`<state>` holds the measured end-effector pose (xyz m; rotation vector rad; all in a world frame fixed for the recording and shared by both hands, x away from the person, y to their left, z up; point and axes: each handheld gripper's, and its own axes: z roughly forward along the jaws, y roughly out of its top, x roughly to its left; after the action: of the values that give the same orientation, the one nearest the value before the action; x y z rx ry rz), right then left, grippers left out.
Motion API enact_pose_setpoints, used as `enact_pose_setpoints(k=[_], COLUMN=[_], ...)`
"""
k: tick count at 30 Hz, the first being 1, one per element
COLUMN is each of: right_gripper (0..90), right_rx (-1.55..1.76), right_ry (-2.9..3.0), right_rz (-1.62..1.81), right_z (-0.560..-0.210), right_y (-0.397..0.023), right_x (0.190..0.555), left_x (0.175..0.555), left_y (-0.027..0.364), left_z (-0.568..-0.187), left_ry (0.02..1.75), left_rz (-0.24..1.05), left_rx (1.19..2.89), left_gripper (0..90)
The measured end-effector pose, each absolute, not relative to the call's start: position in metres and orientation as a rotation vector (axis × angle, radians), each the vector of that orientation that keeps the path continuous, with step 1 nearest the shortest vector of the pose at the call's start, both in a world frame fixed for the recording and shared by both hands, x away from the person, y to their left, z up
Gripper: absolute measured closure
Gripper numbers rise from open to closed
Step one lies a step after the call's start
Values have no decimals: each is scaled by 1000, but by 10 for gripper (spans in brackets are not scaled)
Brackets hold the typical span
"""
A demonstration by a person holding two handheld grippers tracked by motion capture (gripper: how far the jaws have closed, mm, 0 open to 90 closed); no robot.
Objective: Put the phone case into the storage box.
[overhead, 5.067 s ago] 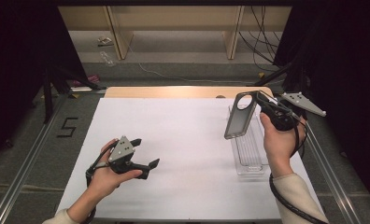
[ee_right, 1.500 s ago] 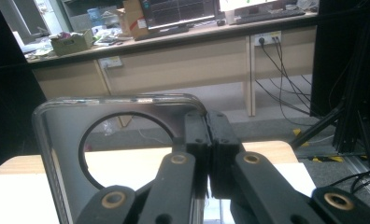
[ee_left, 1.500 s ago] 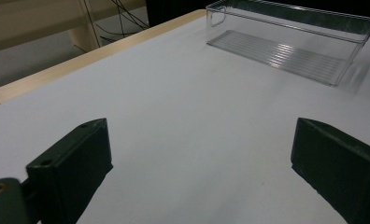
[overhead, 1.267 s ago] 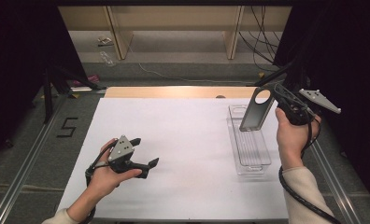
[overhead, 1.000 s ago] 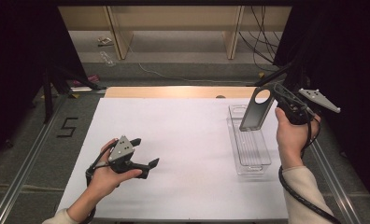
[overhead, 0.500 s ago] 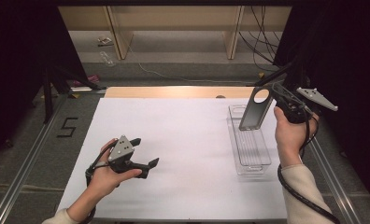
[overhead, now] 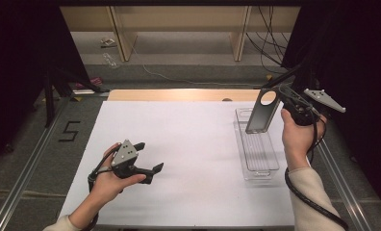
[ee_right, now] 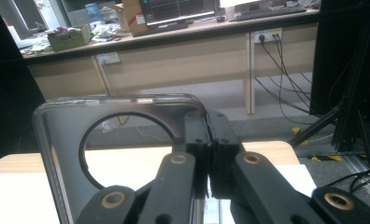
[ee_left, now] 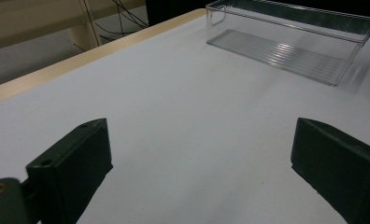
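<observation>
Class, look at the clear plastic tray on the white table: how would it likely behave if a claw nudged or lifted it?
The clear tray looks thin-walled and empty, so it is probably light and would slide easily on the smooth white table. Its long, low shape suggests it would not tip readily. Its glossy walls may be slippery to grip.

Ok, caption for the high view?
Right gripper holds a phone case above the clear tray; left gripper rests open.
</observation>
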<state>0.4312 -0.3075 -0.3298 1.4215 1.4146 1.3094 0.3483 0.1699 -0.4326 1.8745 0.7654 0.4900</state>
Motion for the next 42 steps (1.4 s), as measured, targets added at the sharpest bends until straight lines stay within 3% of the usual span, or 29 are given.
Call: enact_pose_setpoints(k=[42], right_gripper=[890], right_rx=[1425], right_ry=[1421], right_rz=[1297], right_z=[-333], right_y=[-306], right_x=[443], left_x=[349], left_y=[171], left_z=[-433], left_ry=[767], left_rz=[488], left_rx=[1875], left_gripper=[46])
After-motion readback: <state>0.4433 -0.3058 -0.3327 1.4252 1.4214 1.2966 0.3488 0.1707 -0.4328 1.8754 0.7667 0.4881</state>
